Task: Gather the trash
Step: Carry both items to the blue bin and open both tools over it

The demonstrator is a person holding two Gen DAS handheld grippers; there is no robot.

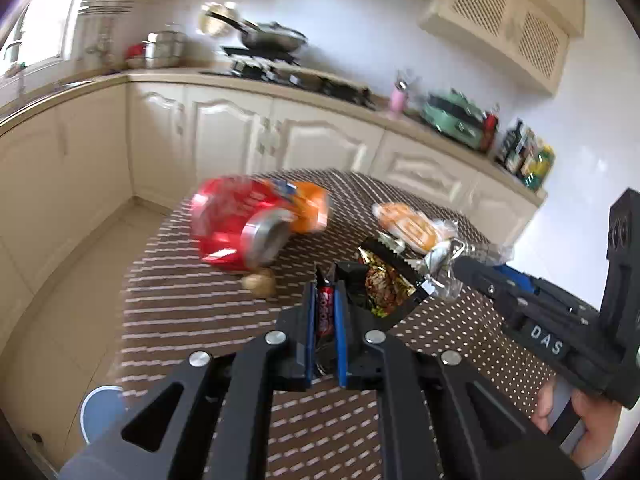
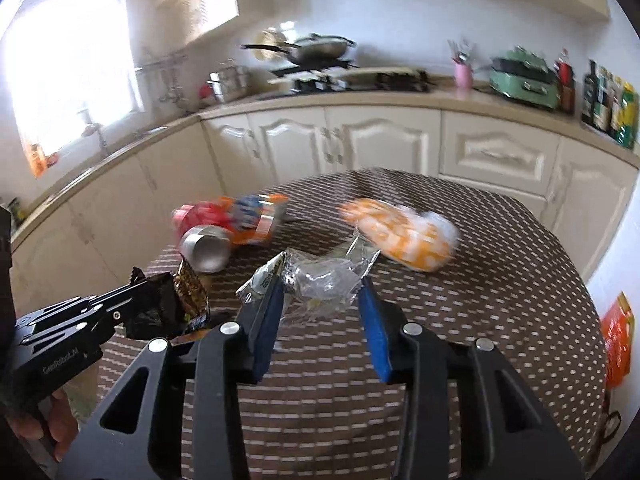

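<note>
Pretty clearly a home kitchen: cream cabinets (image 2: 376, 140) under a long counter (image 2: 400, 94), a wok (image 2: 320, 50) on the gas hob (image 2: 360, 78), oil bottles (image 2: 608, 100) by the wall.

Daylight floods in from a window (image 2: 76, 76) at the upper left, blown out to white; walls and cabinets (image 2: 360, 140) are bright; both fisheye views bend the counter (image 1: 320, 96) and darken to a vignette at the corners; motion blur smears the red-and-orange bag (image 1: 256, 224) and the wok (image 2: 320, 50); the tablecloth (image 2: 500, 280) has soft shadows.
</note>
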